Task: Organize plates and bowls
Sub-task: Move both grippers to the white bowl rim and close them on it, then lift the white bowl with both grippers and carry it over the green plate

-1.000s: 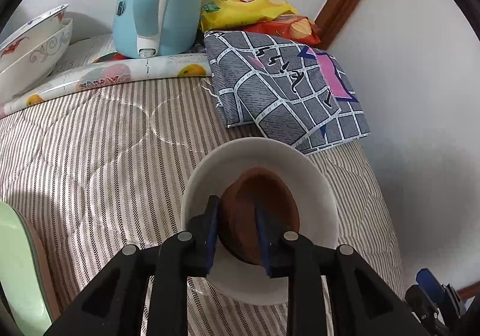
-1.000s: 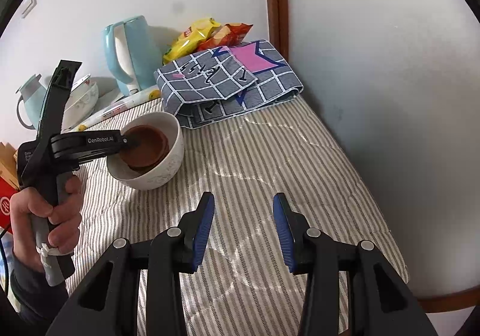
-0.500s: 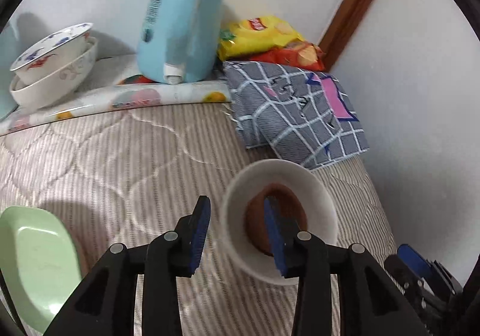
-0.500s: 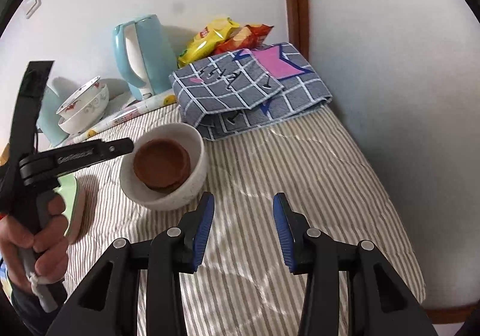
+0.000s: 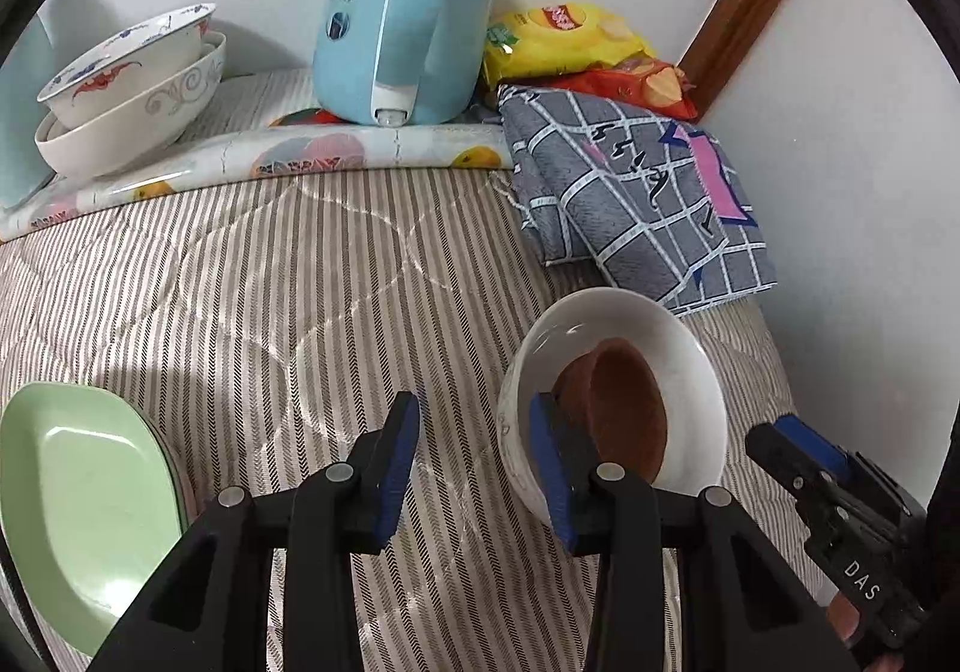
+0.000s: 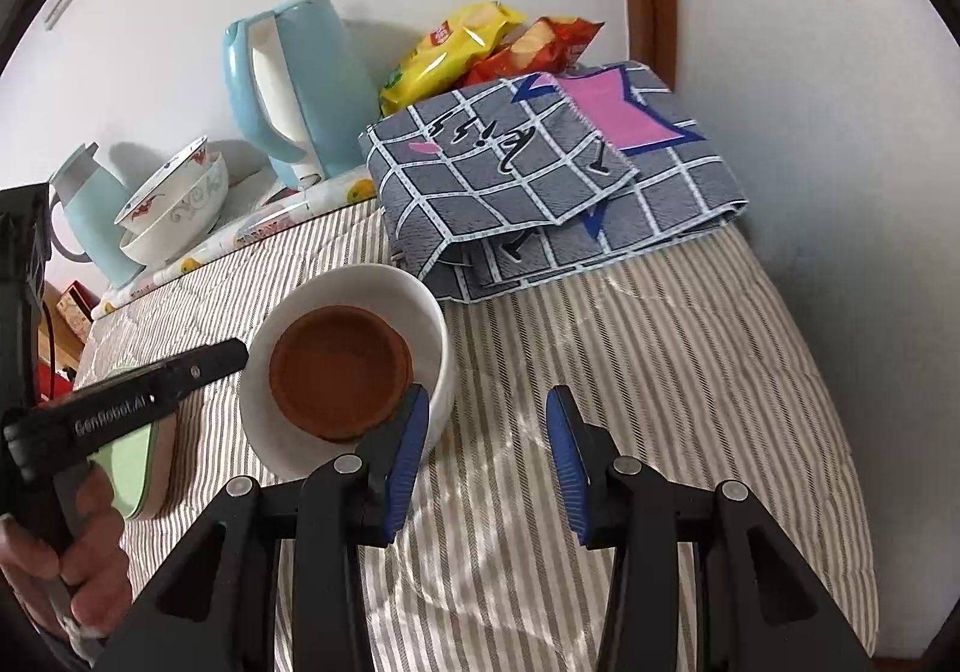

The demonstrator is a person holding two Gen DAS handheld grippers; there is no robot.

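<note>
The left gripper (image 5: 474,468) has let go of the brown dish (image 5: 624,414) it clamped a second ago and has drawn back to the left; its jaws stand apart with nothing between them, the right-hand finger just in front of the white bowl's (image 5: 690,372) near rim. So the dish now sits nested inside the white bowl on the striped bed cover (image 5: 270,300), and that stacking step looks finished. The right gripper (image 6: 489,456), jaws apart and empty, has come closer, its left finger at the bowl's near wall, probably to take the bowl next. To the near left lies a green plate (image 5: 78,498), empty, on top of another plate. Farther back on the left, two patterned bowls (image 5: 132,90) sit nested beside a blue kettle (image 5: 408,6), with a folded checked cloth (image 5: 636,204) at the right.
</note>
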